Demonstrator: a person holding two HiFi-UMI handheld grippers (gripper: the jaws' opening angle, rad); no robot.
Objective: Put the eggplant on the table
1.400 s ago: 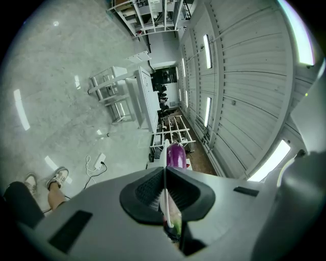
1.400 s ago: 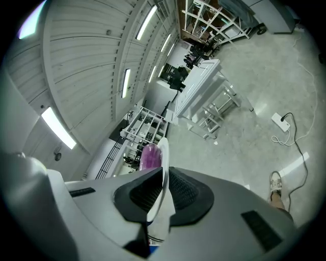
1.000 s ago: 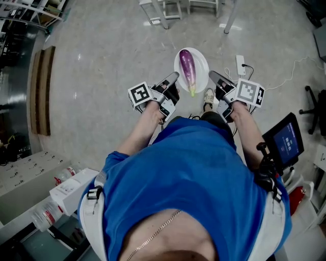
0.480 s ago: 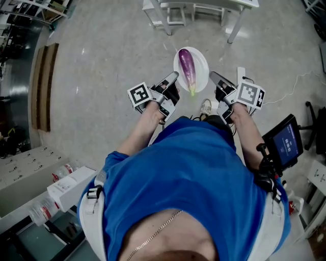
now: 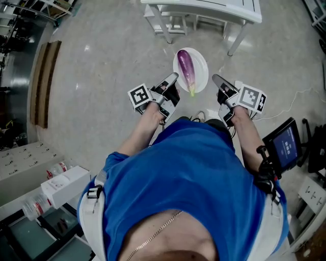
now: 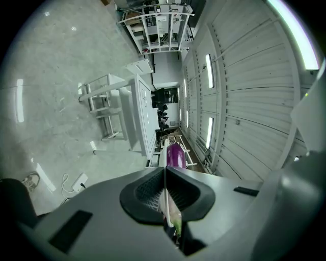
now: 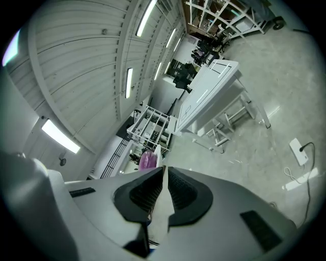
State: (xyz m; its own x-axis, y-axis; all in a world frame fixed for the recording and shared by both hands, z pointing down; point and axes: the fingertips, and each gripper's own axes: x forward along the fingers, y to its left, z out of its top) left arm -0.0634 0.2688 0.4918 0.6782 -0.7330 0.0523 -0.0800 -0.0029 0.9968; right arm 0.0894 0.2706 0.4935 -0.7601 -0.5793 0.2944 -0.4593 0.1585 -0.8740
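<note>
Head view: I'm holding a plate (image 5: 201, 69) over the floor, near the tabletop (image 5: 204, 7), the eggplant (image 5: 186, 65) lying on it.
Left gripper view: left gripper (image 6: 164, 174) is pinching the plate rim.
Right gripper view: right gripper (image 7: 165, 176) is pinching the opposite rim.

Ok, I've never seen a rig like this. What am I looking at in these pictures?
There is no robot arm: a person in a blue shirt holds a two-jaw gripper in each hand. The head view comes from a camera on their head, looking steeply down. The two gripper views come from cameras riding on each gripper, looking along its jaws. The left gripper and the right gripper are each shut on the rim of a white plate, on opposite sides, holding it above the floor. A purple eggplant lies on the plate. The white table stands just ahead.
</note>
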